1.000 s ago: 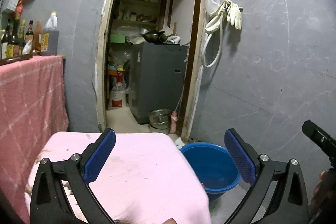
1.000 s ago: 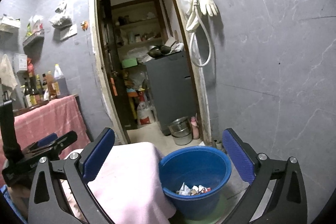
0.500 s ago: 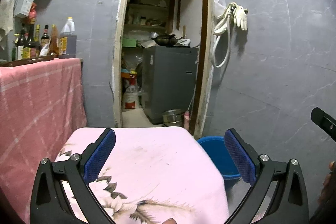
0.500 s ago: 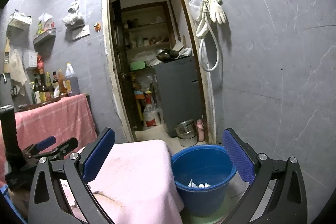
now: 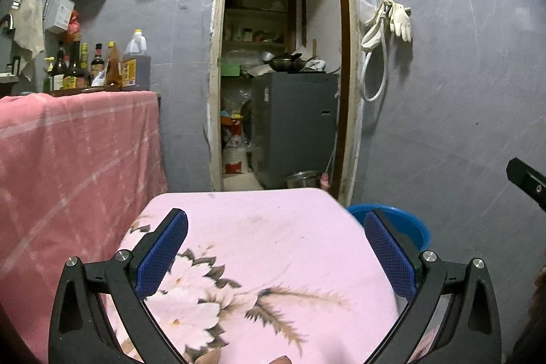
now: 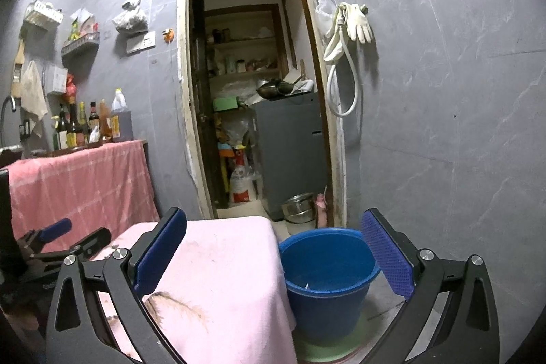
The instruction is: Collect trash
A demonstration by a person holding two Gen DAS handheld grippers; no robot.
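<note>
A blue plastic bucket (image 6: 327, 268) stands on the floor to the right of a small table under a pink flowered cloth (image 6: 225, 265); only a sliver of white shows deep inside it. In the left wrist view the bucket's rim (image 5: 409, 220) peeks out behind the cloth (image 5: 259, 248). My left gripper (image 5: 276, 253) hovers open over the cloth with nothing between its blue pads. My right gripper (image 6: 273, 253) is open too, empty, spanning the table's right edge and the bucket. The left gripper (image 6: 65, 237) also shows at the left of the right wrist view.
A counter draped in a red checked cloth (image 5: 75, 152) carries several bottles (image 5: 99, 63) at the left. Straight ahead an open doorway (image 6: 252, 84) leads to a storeroom with a grey appliance (image 6: 290, 152) and metal bowls (image 6: 298, 208). Grey tiled wall with hanging gloves (image 6: 358, 23) at right.
Both grippers have tilted upward and drawn back: more flowered cloth shows under the left one, and the trash in the bucket has dropped out of the right one's sight. Both stay open.
</note>
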